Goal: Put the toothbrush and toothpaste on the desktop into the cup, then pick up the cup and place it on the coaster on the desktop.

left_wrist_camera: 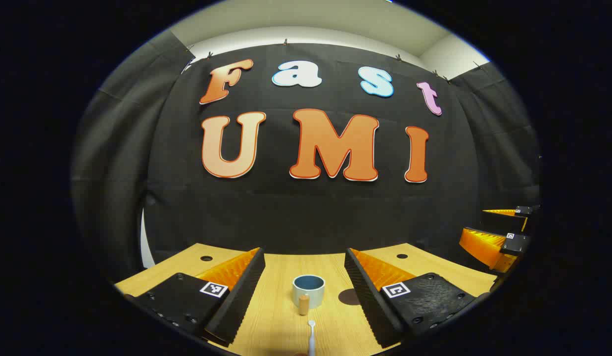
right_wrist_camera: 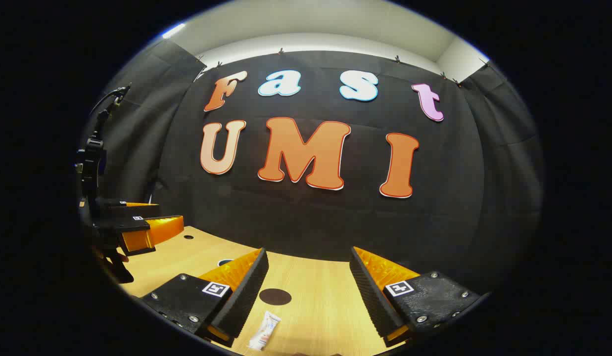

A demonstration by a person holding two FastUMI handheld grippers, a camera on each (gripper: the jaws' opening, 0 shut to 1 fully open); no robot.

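toothbrush (left_wrist_camera: pixel 311 338) at 6 o'clock on the bench (left_wrist_camera: pixel 276 316), head toward the cup (left_wrist_camera: pixel 308 289) just beyond. coaster (right_wrist_camera: pixel 275 296) dead ahead of right tool (right_wrist_camera: pixel 306 277), toothpaste (right_wrist_camera: pixel 265 331) nearer. left tool (left_wrist_camera: pixel 304 277) and right tool both spread apart, holding nothing.

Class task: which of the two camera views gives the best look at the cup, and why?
The left gripper view: the cup stands whole and upright on the desktop, between that hand-held gripper's open fingers. In the right gripper view only a sliver of a dark rim, probably the cup's, peeks out beside a finger.
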